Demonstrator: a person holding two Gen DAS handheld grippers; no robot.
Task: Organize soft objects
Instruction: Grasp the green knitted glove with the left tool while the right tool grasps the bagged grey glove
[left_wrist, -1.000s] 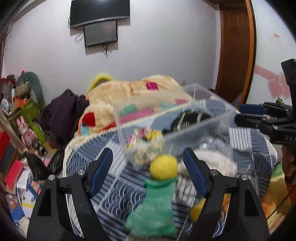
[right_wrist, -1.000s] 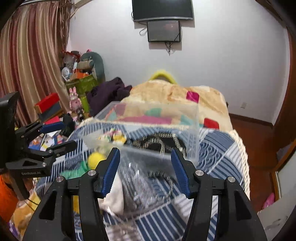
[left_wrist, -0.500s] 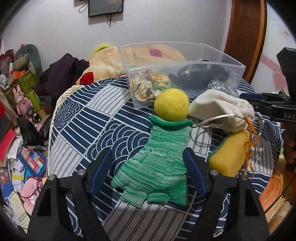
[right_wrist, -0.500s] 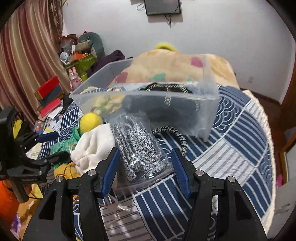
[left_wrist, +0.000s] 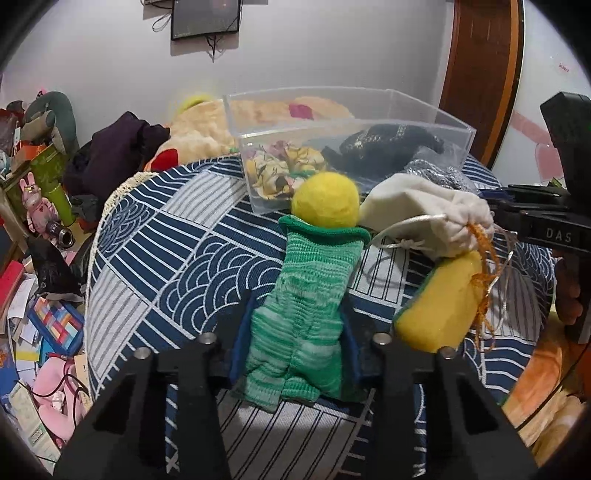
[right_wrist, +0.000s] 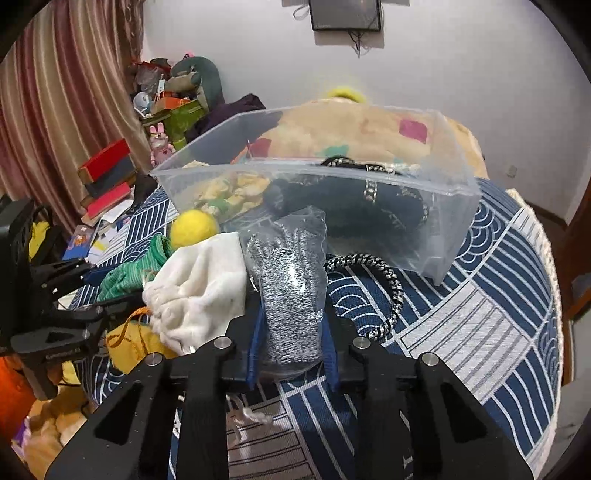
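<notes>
In the box: I see a flowery cloth (left_wrist: 275, 171) and a black knit thing (left_wrist: 384, 147) lying in the clear bin (left_wrist: 436, 120), top middle.
Left gripper (left_wrist: 295, 345): my jaws squeeze the green glove (left_wrist: 306, 295), bottom middle.
Right gripper (right_wrist: 291, 349): my jaws squeeze the bagged gray glove (right_wrist: 290, 288), low middle.
Left to do: I think both gloves, the yellow ball (left_wrist: 325, 201), white pouch (left_wrist: 424, 212) and yellow sponge (left_wrist: 439, 306) must go in.

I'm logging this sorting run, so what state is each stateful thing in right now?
Left tool: shut on green glove.
Right tool: shut on bagged grey glove.
Green glove: lying flat on the cloth, gripped.
Bagged grey glove: in its clear bag, gripped.
Clear bin: lidless, holding floral and black items.
White pouch: drawstring pulled tight.
</notes>
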